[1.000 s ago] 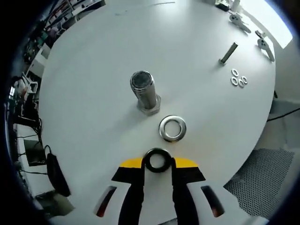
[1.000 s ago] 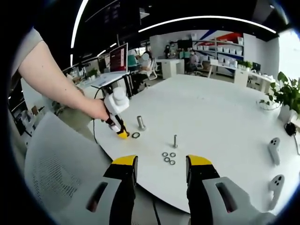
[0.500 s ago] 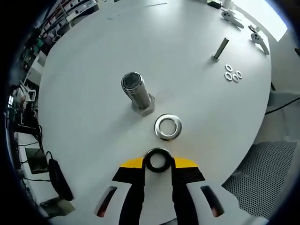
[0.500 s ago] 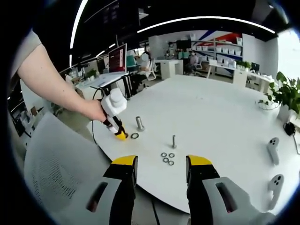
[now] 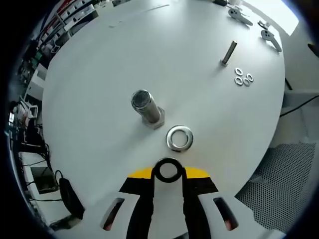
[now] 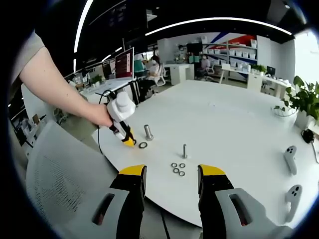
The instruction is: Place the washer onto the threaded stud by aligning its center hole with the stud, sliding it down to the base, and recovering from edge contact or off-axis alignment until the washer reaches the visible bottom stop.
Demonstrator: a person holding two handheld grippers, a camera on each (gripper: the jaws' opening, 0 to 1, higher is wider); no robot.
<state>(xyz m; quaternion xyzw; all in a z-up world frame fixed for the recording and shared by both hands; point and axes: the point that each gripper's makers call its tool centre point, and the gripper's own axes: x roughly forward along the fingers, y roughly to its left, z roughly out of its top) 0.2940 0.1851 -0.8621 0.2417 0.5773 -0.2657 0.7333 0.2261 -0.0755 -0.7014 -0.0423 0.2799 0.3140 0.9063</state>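
In the left gripper view a thick threaded stud (image 5: 145,106) stands upright on its hex base on the round white table (image 5: 99,64). A silver washer (image 5: 179,138) lies flat just beside the base. My left gripper (image 5: 168,172) is shut on a dark washer (image 5: 168,170), held above the table short of the stud. In the right gripper view my right gripper (image 6: 169,180) is open and holds nothing, off the table's near edge. That view also has the left gripper (image 6: 128,141) in a person's hand, the stud (image 6: 148,132) and the washer (image 6: 143,145) beside it.
A thin bolt (image 5: 229,53) stands farther off with three small washers (image 5: 242,79) near it. Two white controllers (image 5: 253,22) lie at the far edge. A mesh chair (image 6: 55,189) stands by the table; a plant (image 6: 305,102) is at the right.
The left gripper view has drawn back and up a little, so the stud and silver washer look smaller. The dark washer stays gripped. The right gripper holds still.
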